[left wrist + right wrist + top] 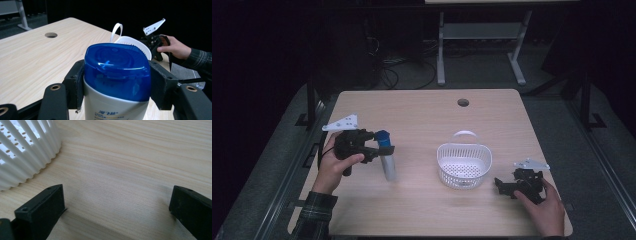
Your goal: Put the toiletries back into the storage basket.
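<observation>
In the high view, the left gripper [384, 145] hangs over the left part of the light wooden table [422, 115], its jaws clamped on the blue cap of a white plastic bottle with a blue flip-top cap [386, 159], which stands upright. To the right of that gripper, well apart, sits a white slatted plastic basket with a loop handle [463, 167]; nothing lies between bottle and basket. Just beyond the basket, the right gripper [501, 184] rests low at the table's right edge in the person's right hand [546, 210], with its jaws towards the basket. A round cable hole [463, 102] lies in the far tabletop.

In the left gripper view, both black pads press the sides of the bottle's glossy blue cap [117, 71], so the grip sits at the top of the bottle. Below the cap the body is white, with small blue Chinese characters, too cropped to read. Past the cap rise the basket's rim [135, 42] and, farther off, the right gripper [153, 42].

In the right gripper view, the jaws stand wide apart with bare wood between them; the basket's ribbed wall [30, 157] is ahead to their left, not touching them.
</observation>
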Demonstrator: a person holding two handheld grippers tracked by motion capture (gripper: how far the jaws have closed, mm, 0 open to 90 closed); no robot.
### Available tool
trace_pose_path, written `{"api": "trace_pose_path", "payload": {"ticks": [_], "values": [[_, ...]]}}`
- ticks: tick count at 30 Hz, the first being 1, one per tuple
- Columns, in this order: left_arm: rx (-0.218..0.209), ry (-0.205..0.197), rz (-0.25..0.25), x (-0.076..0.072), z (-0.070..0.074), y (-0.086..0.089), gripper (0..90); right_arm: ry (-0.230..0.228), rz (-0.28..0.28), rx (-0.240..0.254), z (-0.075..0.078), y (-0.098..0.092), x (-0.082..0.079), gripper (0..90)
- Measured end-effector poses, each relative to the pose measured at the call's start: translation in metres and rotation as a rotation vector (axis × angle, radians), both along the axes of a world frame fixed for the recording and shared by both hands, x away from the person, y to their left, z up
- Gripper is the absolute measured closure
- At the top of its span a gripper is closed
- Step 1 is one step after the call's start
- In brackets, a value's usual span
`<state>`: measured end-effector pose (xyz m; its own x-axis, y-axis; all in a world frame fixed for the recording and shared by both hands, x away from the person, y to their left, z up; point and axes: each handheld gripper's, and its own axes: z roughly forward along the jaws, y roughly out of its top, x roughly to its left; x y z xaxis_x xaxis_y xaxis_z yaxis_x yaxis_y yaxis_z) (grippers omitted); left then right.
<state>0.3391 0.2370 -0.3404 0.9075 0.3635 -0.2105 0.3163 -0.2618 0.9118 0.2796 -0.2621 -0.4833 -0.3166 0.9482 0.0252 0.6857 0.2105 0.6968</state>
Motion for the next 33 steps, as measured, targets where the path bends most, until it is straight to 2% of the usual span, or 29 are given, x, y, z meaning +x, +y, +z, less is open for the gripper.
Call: {"api": "trace_pose_path", "payload": {"ticks": [33], "values": [[-0.016,-0.058,-0.08,0.008,0.038,-0.056,38.2,0.0,0.0,0.0,0.0,0.0,0.0,0.0]]}}
